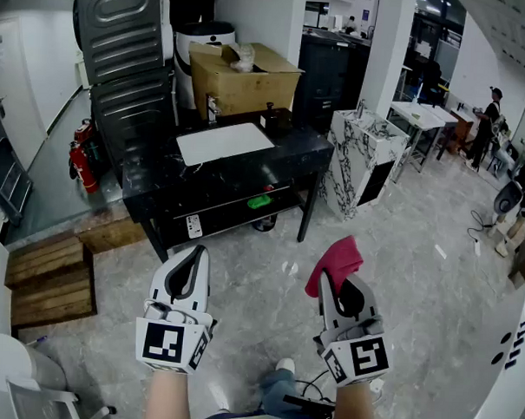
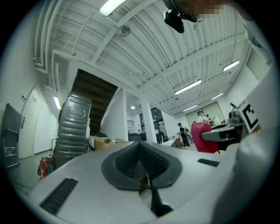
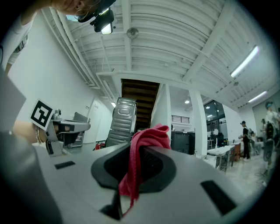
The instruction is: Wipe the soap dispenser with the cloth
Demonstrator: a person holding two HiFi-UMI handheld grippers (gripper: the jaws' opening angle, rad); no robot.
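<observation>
- Black counter (image 1: 247,173) straight ahead, and both grippers hang well short of it, out over the bare floor. This is the approach; no wiping has begun.
- On the counter's back edge sits a cardboard box (image 1: 244,73), flaps open.
- A white sink (image 1: 224,144) is set into the counter's top, in front of that box.
- Left gripper (image 1: 194,253), on the near side of the counter and well apart from it: jaws pressed fully together, nothing between them.
- Right gripper (image 1: 332,284), likewise on the near side of the counter: jaws clamped on the cloth, nothing else in them.
- The red cloth (image 1: 335,261) bunches up above the right gripper's tips, with a tail trailing down between the jaws. There's plenty of loose fabric to wipe with.
- Soap dispenser (image 1: 212,107): I take it to be the small upright bottle at the counter's back, just beside the box and behind the sink. It's too small here to be sure.
- Next move, as I judge it: step up to the counter and carry the cloth over the sink to that bottle. The left gripper would have to open if it's to steady the bottle while the right one rubs.
</observation>
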